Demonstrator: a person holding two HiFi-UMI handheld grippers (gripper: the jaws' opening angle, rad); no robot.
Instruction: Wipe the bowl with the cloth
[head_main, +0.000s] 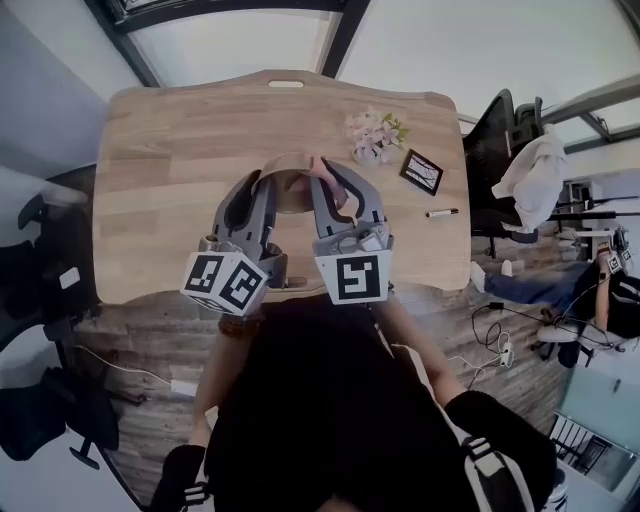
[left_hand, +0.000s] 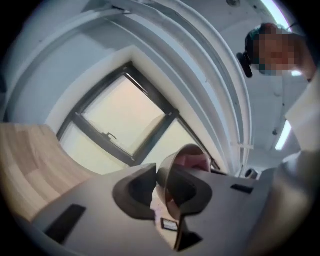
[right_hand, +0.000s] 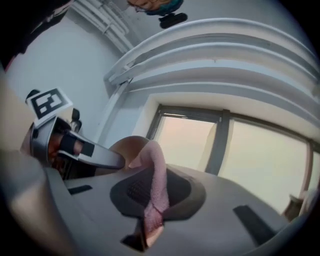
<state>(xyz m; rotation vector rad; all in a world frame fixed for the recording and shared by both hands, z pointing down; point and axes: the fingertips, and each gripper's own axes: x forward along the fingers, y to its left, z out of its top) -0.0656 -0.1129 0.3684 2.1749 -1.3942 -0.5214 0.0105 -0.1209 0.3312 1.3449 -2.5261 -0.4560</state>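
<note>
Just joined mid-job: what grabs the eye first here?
Both grippers meet over the wooden table: the left gripper clamps the rim of the bowl, and the right gripper pinches a pink cloth beside it. Some pink flowers lie on the table's far right.

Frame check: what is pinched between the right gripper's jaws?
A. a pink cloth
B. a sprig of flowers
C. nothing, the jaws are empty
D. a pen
A: in the right gripper view, the right gripper has its jaws shut on the pink cloth, which sticks up out of them toward the bowl. The left gripper clamps that bowl by its rim.
</note>
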